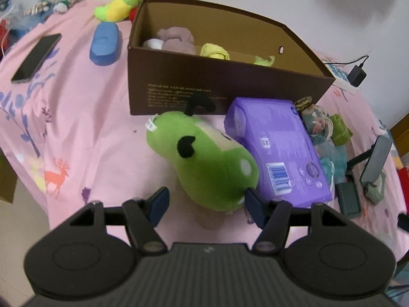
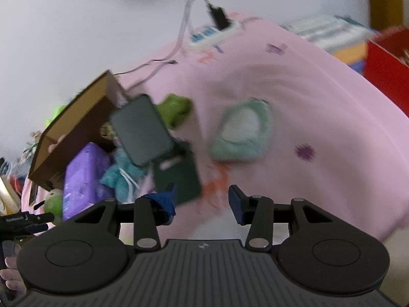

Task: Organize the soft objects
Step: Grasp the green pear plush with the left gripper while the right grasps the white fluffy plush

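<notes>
A green pear-shaped plush (image 1: 204, 158) lies on the pink bedsheet (image 1: 84, 117) in front of a brown cardboard box (image 1: 204, 87). The box holds a mauve plush (image 1: 176, 38) and yellow soft items (image 1: 214, 51). My left gripper (image 1: 207, 204) is open, its jaws on either side of the plush's near end, not closed on it. My right gripper (image 2: 202, 202) is open and empty above the sheet, near a pale green soft pouch (image 2: 242, 133) and a small green cloth (image 2: 176, 107). The right wrist view is blurred.
A purple tissue pack (image 1: 278, 151) lies right of the plush, with teal and floral soft items (image 1: 324, 133) beyond. A phone (image 1: 35, 56), blue plush (image 1: 104, 43) and green-yellow plush (image 1: 120, 5) lie left. A phone on a stand (image 2: 143, 130), power strip (image 2: 212, 33).
</notes>
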The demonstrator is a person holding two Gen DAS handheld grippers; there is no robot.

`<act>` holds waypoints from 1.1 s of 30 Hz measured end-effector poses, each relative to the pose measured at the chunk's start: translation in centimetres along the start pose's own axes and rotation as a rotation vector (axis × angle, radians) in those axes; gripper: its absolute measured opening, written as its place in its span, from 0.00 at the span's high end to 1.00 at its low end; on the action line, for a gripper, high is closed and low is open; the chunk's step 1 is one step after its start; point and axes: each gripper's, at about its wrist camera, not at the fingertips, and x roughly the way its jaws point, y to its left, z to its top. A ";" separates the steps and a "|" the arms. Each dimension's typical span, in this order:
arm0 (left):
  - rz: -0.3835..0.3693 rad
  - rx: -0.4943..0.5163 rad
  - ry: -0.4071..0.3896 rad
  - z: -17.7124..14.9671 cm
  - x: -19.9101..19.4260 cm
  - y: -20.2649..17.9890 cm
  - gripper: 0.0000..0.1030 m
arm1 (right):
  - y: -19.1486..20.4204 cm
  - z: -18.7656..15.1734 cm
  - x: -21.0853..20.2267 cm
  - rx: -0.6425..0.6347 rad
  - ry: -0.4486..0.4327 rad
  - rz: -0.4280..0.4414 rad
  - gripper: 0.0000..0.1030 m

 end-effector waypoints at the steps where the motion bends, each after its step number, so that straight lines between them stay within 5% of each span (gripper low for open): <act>1: -0.013 -0.010 0.005 0.2 0.1 0.1 0.37 | -0.5 -0.3 -0.2 0.020 0.011 -0.009 0.72; 8: -0.038 -0.012 0.000 0.9 0.1 0.0 0.37 | -4.4 -2.2 -2.1 0.186 0.058 -0.061 0.71; 13: -0.053 -0.027 0.005 1.1 0.3 0.4 0.36 | -6.9 -4.2 -1.1 0.442 0.160 0.080 0.70; 17: -0.058 -0.027 0.005 1.2 0.3 0.4 0.36 | -6.5 -5.2 0.3 0.553 0.162 0.147 0.70; 33: -0.076 -0.082 -0.024 2.1 0.8 0.9 0.36 | -1.4 -2.6 4.1 0.356 0.128 0.136 0.63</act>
